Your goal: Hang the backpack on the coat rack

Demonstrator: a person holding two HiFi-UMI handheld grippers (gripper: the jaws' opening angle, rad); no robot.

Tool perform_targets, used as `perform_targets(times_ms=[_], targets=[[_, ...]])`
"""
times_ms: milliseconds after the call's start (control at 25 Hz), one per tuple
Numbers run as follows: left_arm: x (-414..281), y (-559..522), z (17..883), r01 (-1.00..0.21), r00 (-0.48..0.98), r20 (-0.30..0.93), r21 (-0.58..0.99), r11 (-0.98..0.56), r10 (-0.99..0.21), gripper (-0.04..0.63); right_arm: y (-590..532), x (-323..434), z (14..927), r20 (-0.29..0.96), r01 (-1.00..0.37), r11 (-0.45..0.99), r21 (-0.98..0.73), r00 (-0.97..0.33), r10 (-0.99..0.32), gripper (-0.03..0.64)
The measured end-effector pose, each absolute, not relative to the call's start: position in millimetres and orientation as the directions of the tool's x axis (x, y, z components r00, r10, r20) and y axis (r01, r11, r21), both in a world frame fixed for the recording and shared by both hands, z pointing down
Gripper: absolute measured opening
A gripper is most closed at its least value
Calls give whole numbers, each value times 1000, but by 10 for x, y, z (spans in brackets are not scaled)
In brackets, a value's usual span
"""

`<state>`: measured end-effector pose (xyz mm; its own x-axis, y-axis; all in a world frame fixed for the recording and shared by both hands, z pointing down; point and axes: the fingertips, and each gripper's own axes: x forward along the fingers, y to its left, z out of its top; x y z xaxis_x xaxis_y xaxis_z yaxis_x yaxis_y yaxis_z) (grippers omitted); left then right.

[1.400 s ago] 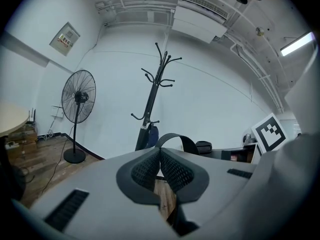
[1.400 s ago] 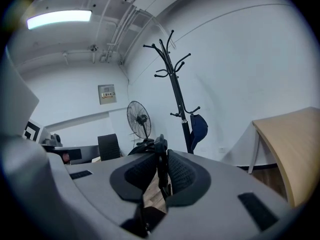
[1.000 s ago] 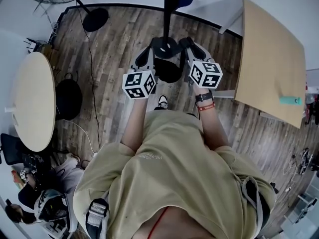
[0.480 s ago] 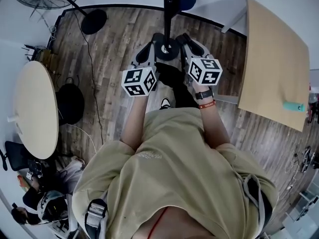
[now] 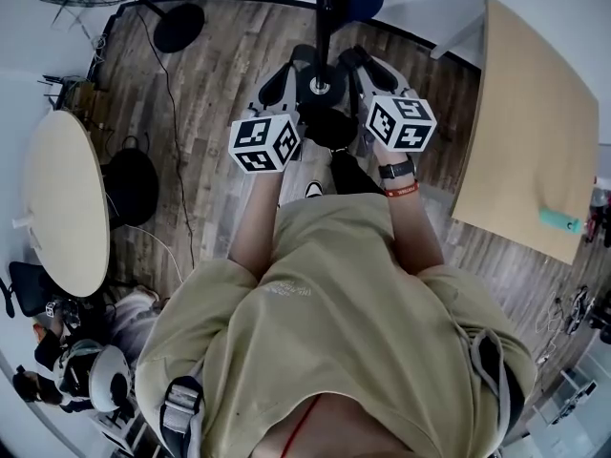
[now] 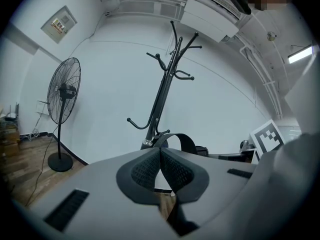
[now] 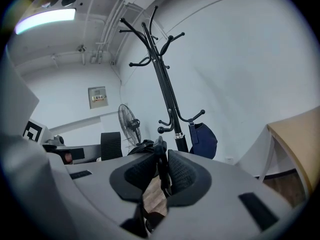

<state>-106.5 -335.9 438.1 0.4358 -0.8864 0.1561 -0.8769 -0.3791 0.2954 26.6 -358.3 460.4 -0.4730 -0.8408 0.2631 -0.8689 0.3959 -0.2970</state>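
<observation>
A black coat rack stands straight ahead, its pole between my two grippers in the head view. The black backpack hangs between them, in front of the person's chest. My left gripper is shut on a black backpack strap, which loops up just past the jaws. My right gripper is shut on another black strap, pinched between its pads. The rack's hooks rise above both grippers, with the pole close in front.
A navy bag hangs on a low hook of the rack. A floor fan stands at the left by the wall. A round table is at the left, a rectangular table at the right. A black bag lies on the floor.
Both grippers have moved forward with the backpack towards the coat rack. The rack's pole now sits between the two grippers.
</observation>
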Motion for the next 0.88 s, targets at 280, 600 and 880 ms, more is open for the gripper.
perform_targets(times_ms=[280, 600, 880], targets=[[-912, -3607, 4220, -884, 421, 124, 280, -375, -899, 25, -3882, 442, 4431, 229, -868, 424, -258, -482, -846, 83], [-947, -4072, 4090, -898, 396, 114, 257, -358, -911, 25, -4344, 539, 4280, 180, -859, 414, -301, -477, -860, 83], [-1025, -4408, 4103, -910, 370, 118, 247, -334, -921, 25, -4676, 721, 4323, 175, -861, 372, -346, -449, -876, 83]])
